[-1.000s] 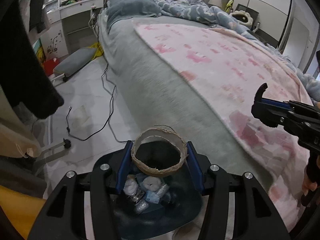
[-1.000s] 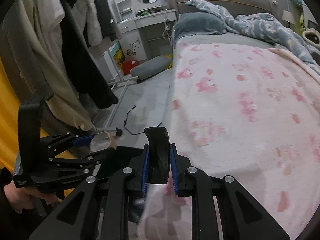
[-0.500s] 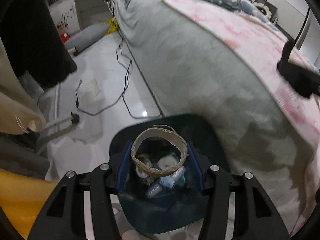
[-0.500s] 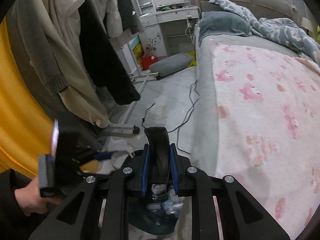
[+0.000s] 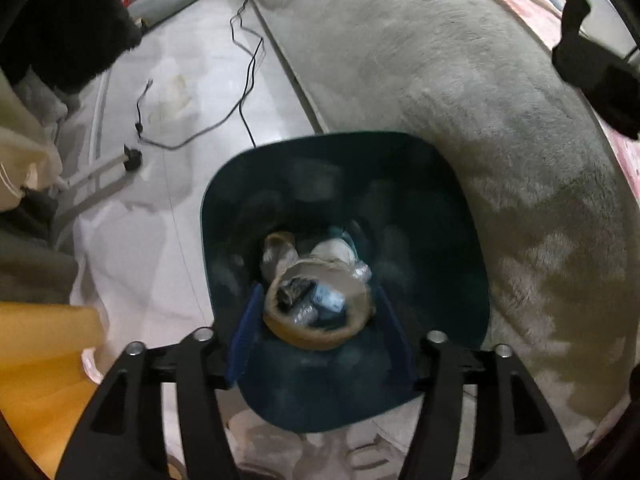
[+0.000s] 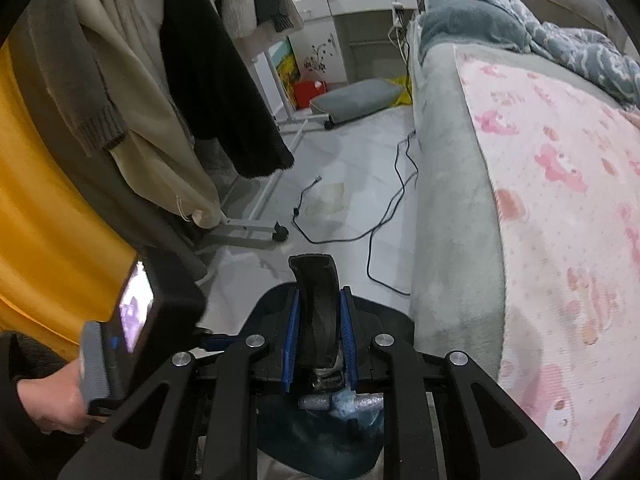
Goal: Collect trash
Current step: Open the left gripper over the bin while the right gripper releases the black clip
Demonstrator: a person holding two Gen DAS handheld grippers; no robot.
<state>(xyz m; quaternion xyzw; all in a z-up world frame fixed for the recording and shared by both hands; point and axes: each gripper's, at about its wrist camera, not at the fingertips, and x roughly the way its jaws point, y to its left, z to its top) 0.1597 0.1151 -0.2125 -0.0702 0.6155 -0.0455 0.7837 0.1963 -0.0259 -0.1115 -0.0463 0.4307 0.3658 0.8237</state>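
A dark teal trash bin [image 5: 452, 216] stands on the floor beside the bed, with wrappers and tissue [image 5: 332, 248] at its bottom. My left gripper [image 5: 318, 320] is open over the bin. A brown cardboard tape ring [image 5: 316, 330] hangs blurred between its blue pads, apart from both. My right gripper [image 6: 318, 336] is shut on a black curved object [image 6: 316, 304], held above the bin [image 6: 320, 452]. The left gripper's body [image 6: 156, 316] shows at the lower left of the right wrist view.
A bed with a grey cover [image 5: 460, 92] and pink blanket [image 6: 560, 200] fills the right. A black cable [image 6: 384, 208] lies on the white floor. Hanging coats [image 6: 180, 80] and a rack base [image 6: 248, 236] are on the left. A dresser [image 6: 352, 12] stands at the back.
My left gripper has tilted down over the bin and opened; the tape ring has left its pads and is falling. My right gripper still holds the black object.
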